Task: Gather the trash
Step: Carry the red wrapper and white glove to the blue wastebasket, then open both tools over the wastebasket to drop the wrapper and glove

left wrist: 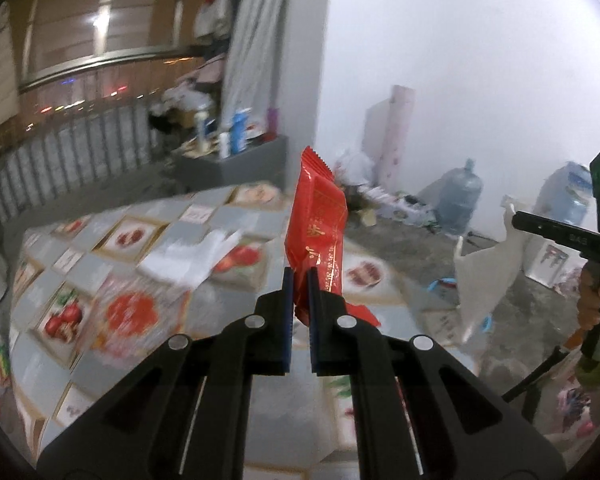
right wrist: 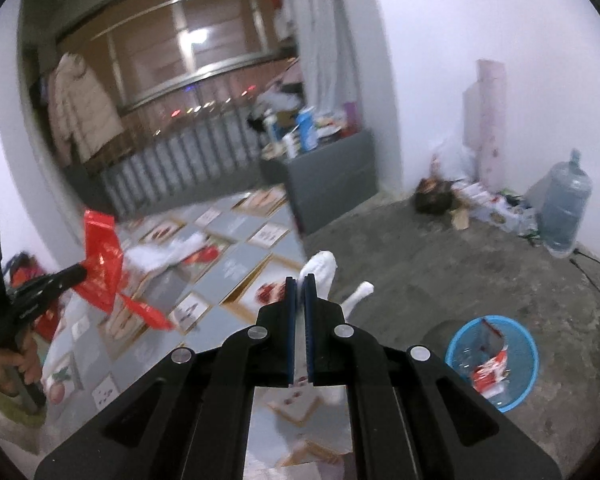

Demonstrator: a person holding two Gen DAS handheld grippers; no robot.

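Note:
My left gripper (left wrist: 299, 276) is shut on a red snack wrapper (left wrist: 318, 216), which stands up above the patterned table (left wrist: 148, 320). The same red wrapper (right wrist: 102, 264) shows at the left of the right wrist view. My right gripper (right wrist: 300, 280) is shut on a white tissue (right wrist: 322, 270) that pokes out past its pads. In the left wrist view that white tissue (left wrist: 486, 276) hangs from the right gripper (left wrist: 518, 220) at the far right. A crumpled white paper (left wrist: 192, 256) lies on the table. On the floor to the right stands a blue basket (right wrist: 530, 360) holding wrappers.
A grey cabinet (right wrist: 332, 176) crowded with bottles stands beyond the table. A large water jug (right wrist: 564, 208) and boxes sit against the white wall. Behind a railing, a coat (right wrist: 82, 108) hangs by the window. The concrete floor (right wrist: 420, 264) spreads right of the table.

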